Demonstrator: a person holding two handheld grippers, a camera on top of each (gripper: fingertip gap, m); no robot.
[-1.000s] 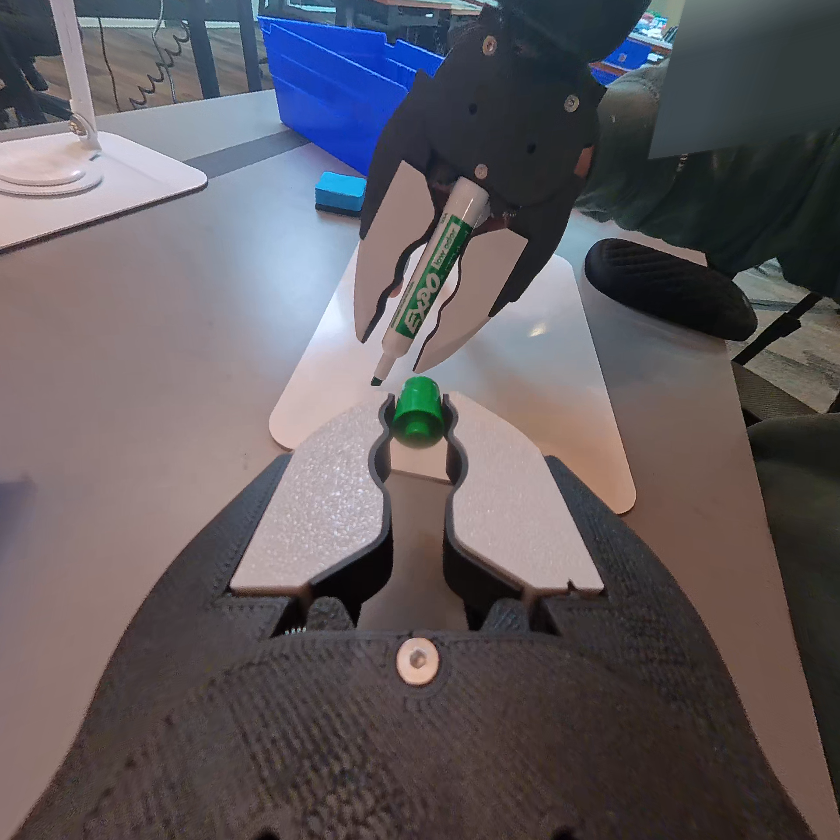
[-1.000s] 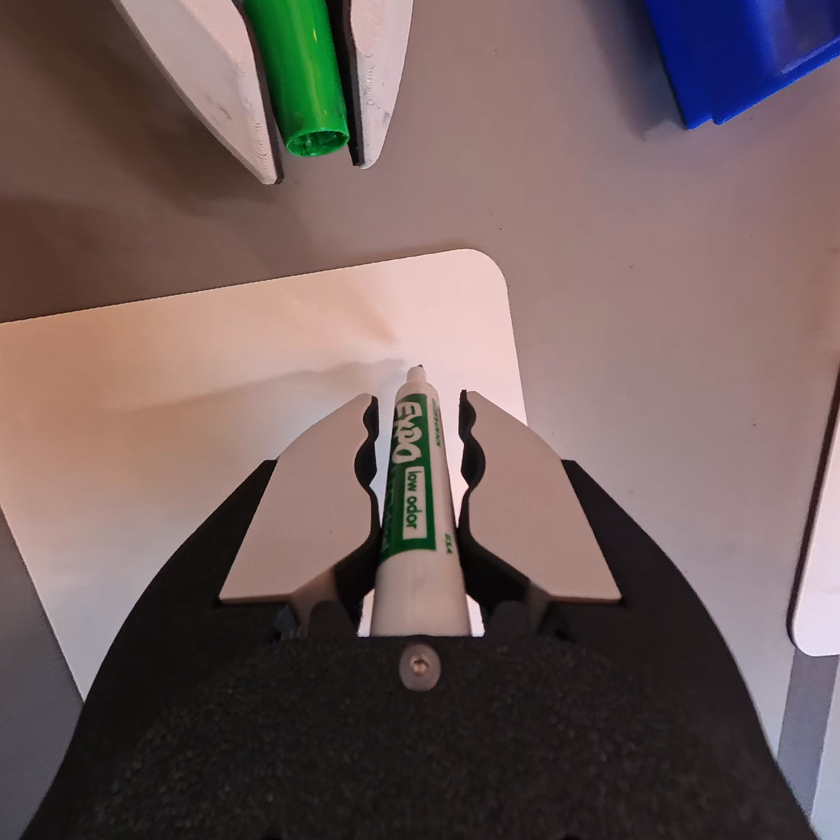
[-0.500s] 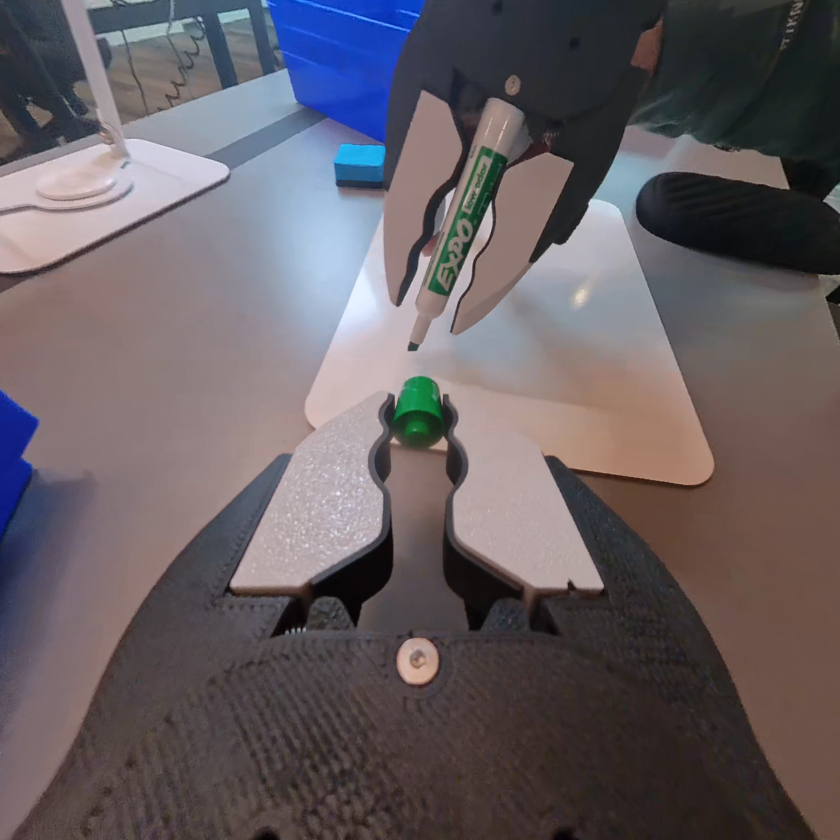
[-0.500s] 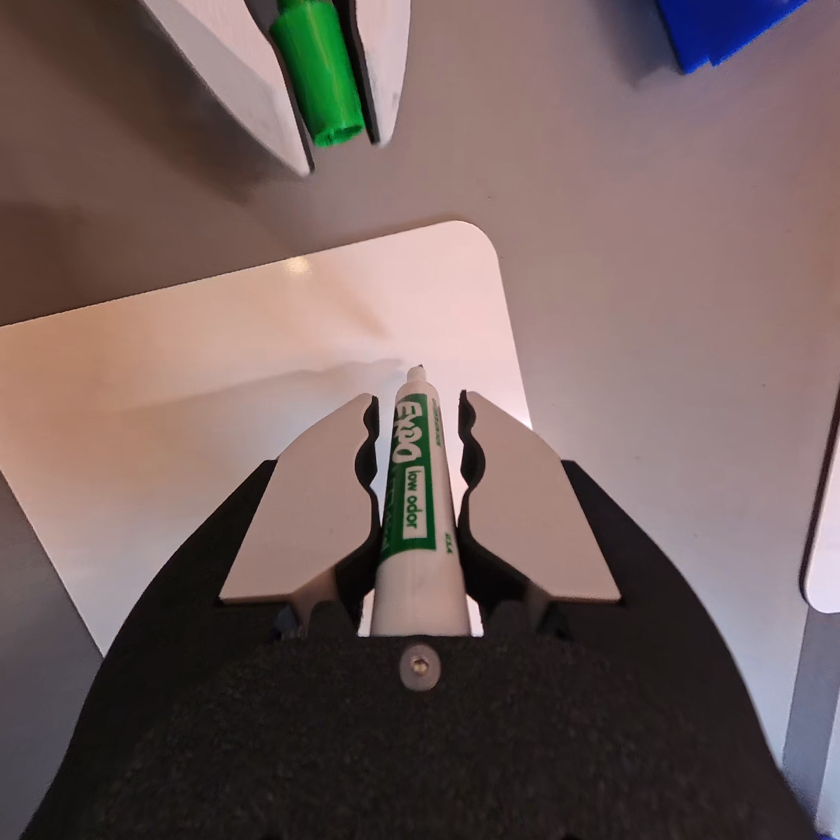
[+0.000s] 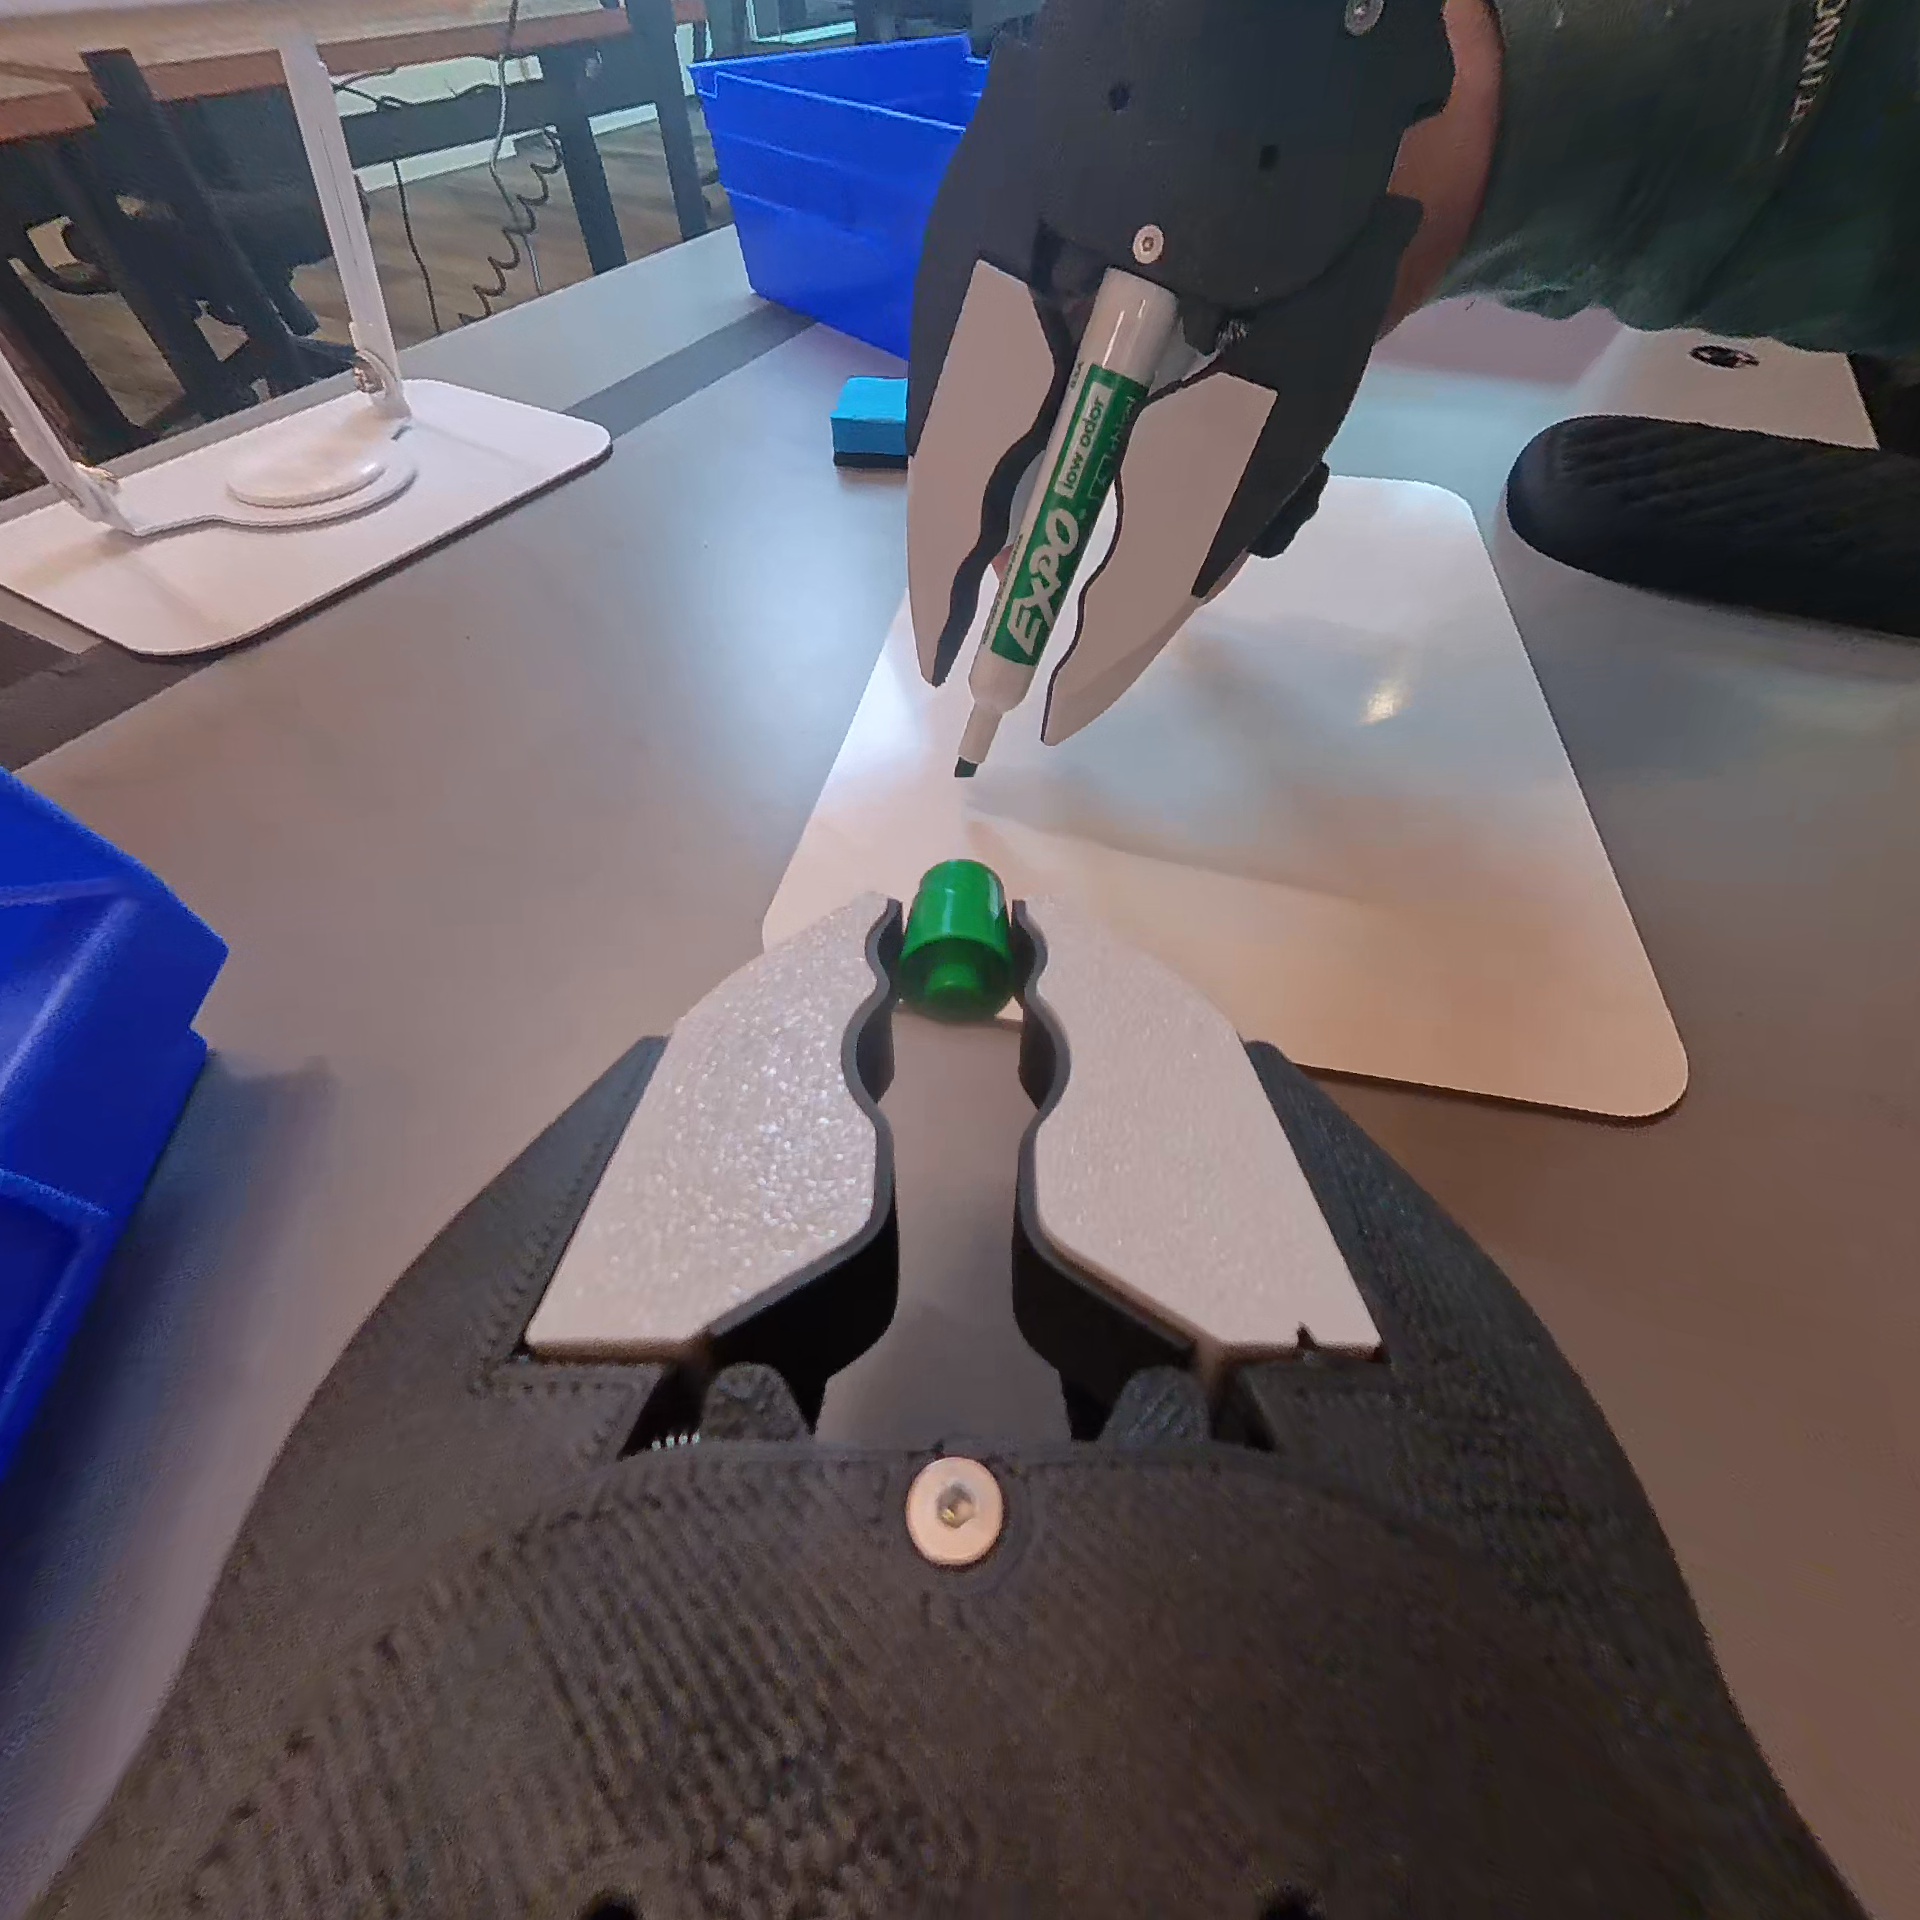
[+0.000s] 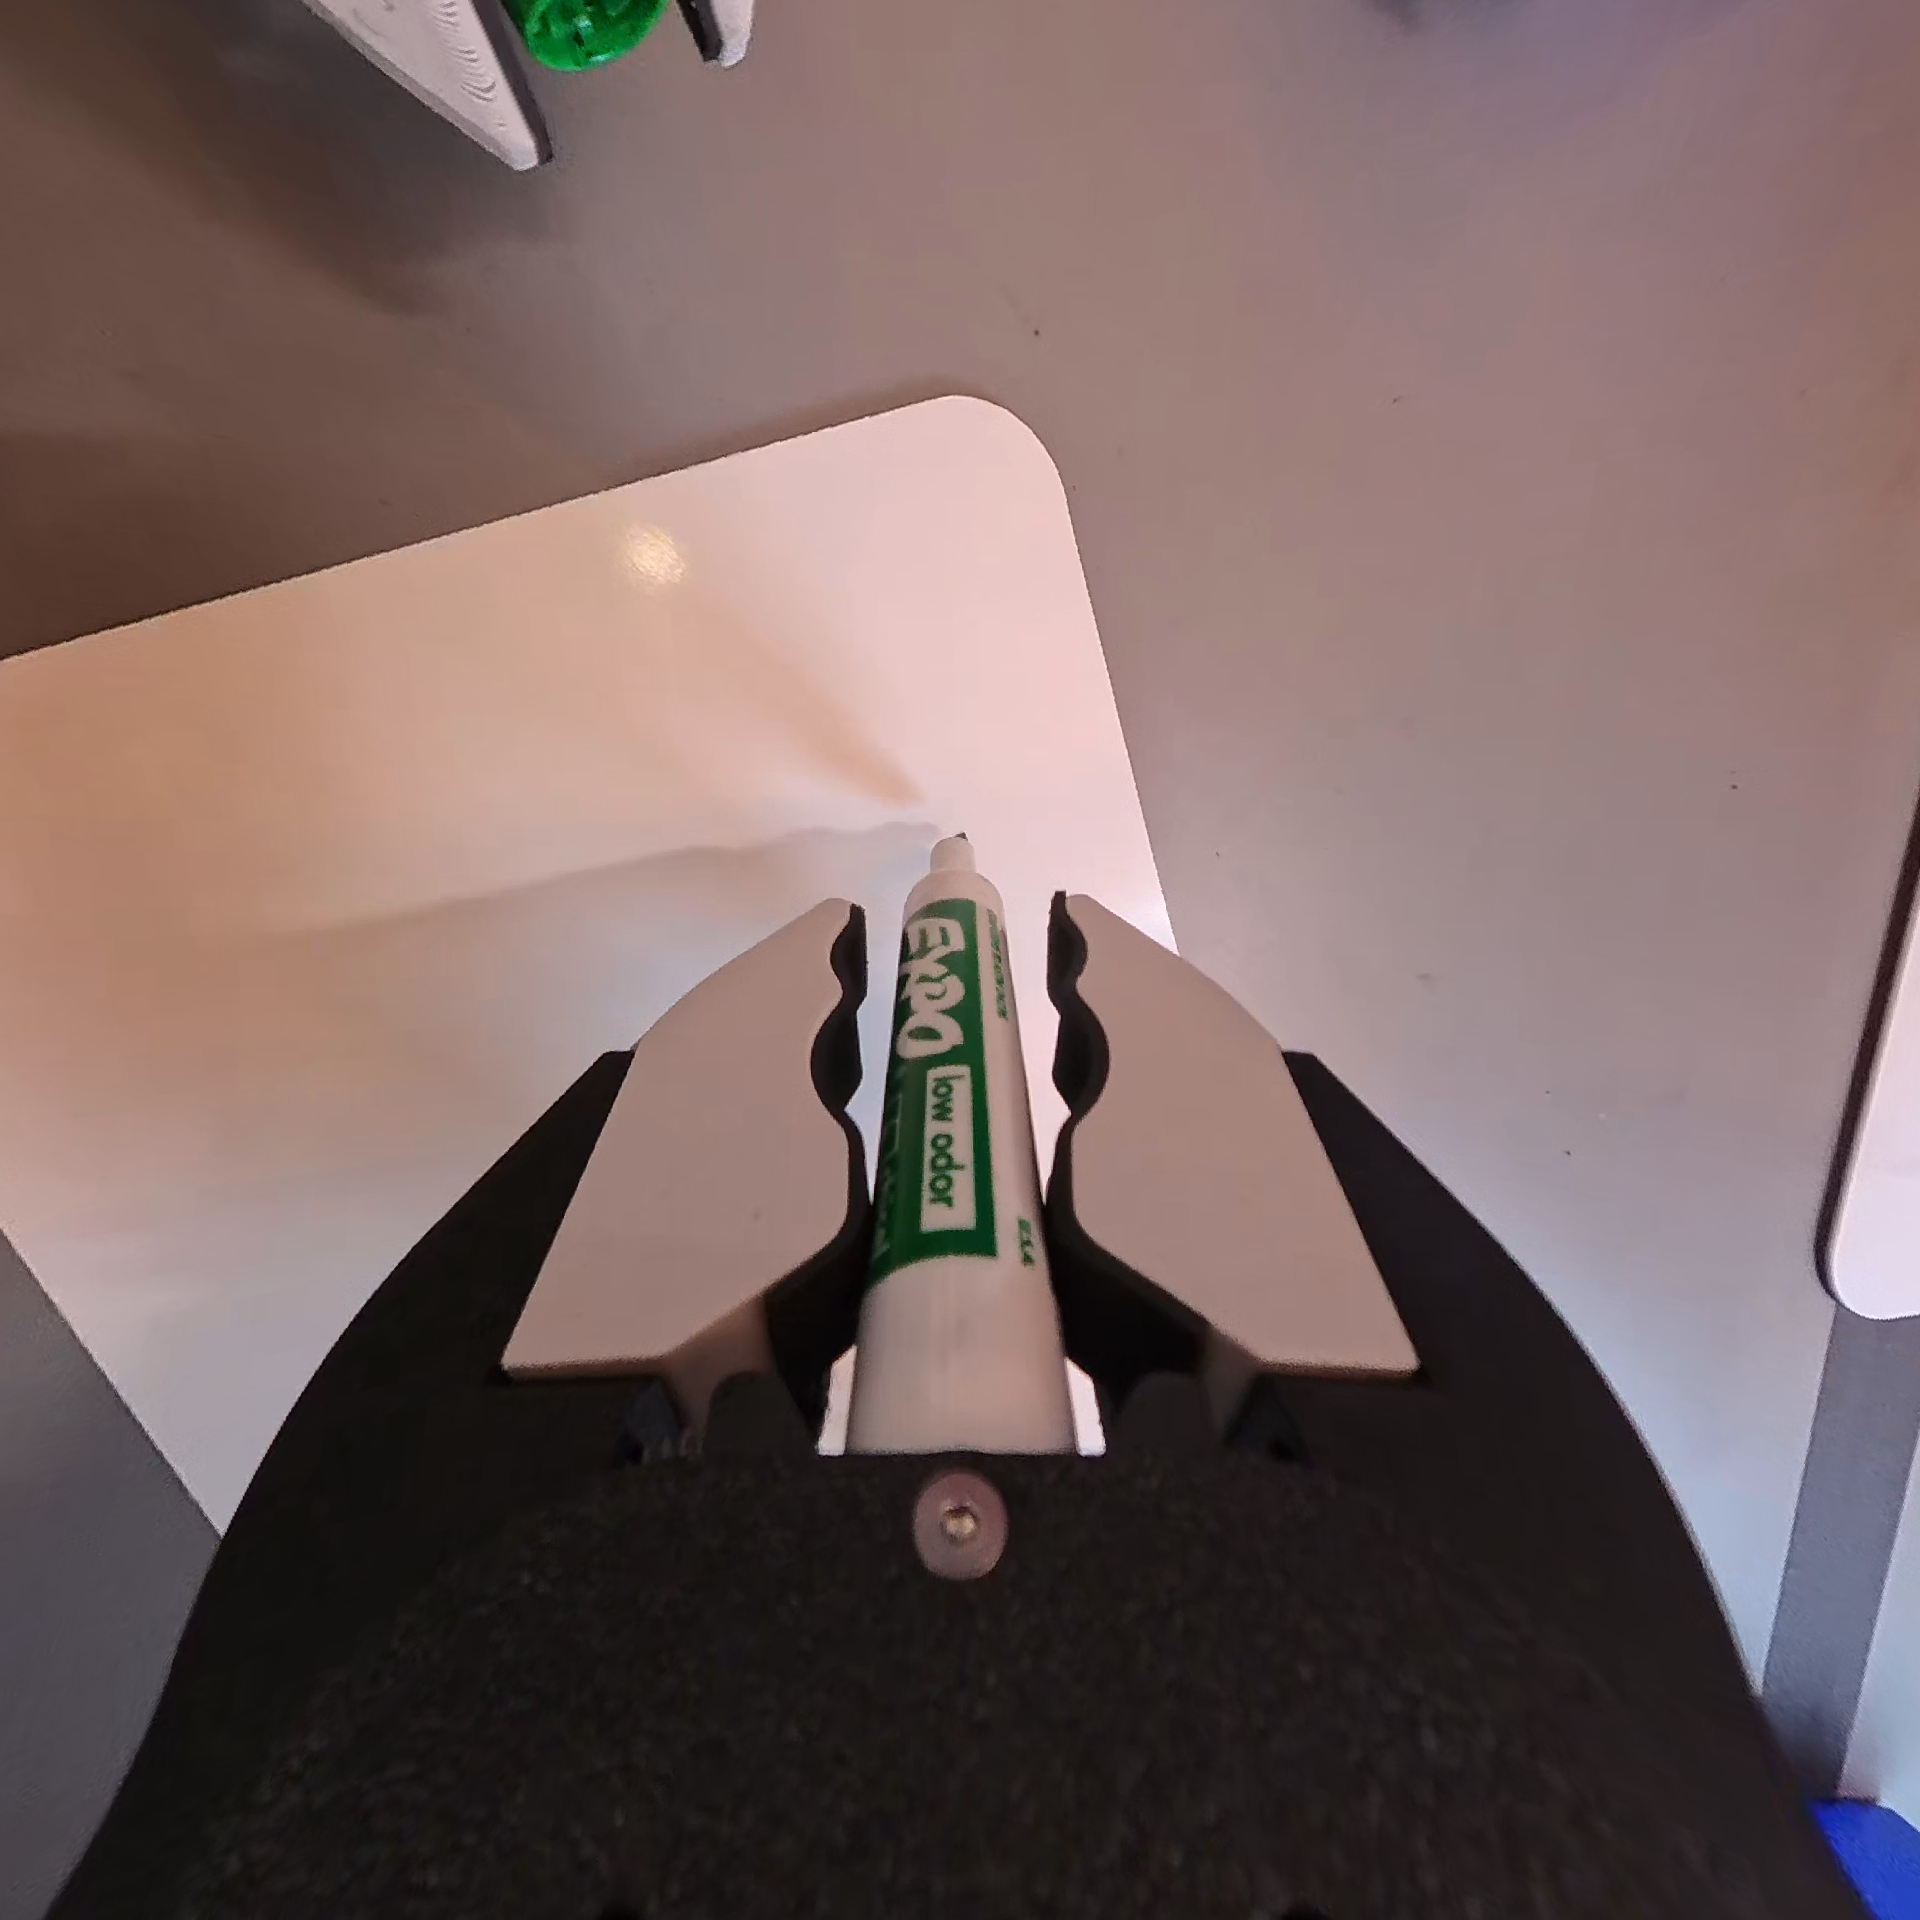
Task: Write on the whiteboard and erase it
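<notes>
A blank whiteboard (image 5: 1299, 831) lies flat on the grey table; it also shows in the right wrist view (image 6: 520, 883). My right gripper (image 6: 951, 909) is shut on an uncapped green-and-white marker (image 6: 940, 1101). The marker points down with its tip close over the board near a corner; I cannot tell if it touches. The left wrist view shows this gripper (image 5: 995, 704) and marker (image 5: 1060, 540) from the front. My left gripper (image 5: 954, 914) is shut on the green marker cap (image 5: 954, 956), just off the board's near edge. The cap (image 6: 592, 26) shows at the right wrist view's top.
A blue eraser (image 5: 868, 416) lies beyond the board, by stacked blue bins (image 5: 831, 156). Another blue bin (image 5: 62, 987) is at the near left. A white stand base (image 5: 260, 520) sits far left. A black chair armrest (image 5: 1714, 520) and a person's sleeve are at the right.
My left gripper has drawn back from the board with the cap, opening the gap to the marker. My right gripper has kept its hold and come closer to the board.
</notes>
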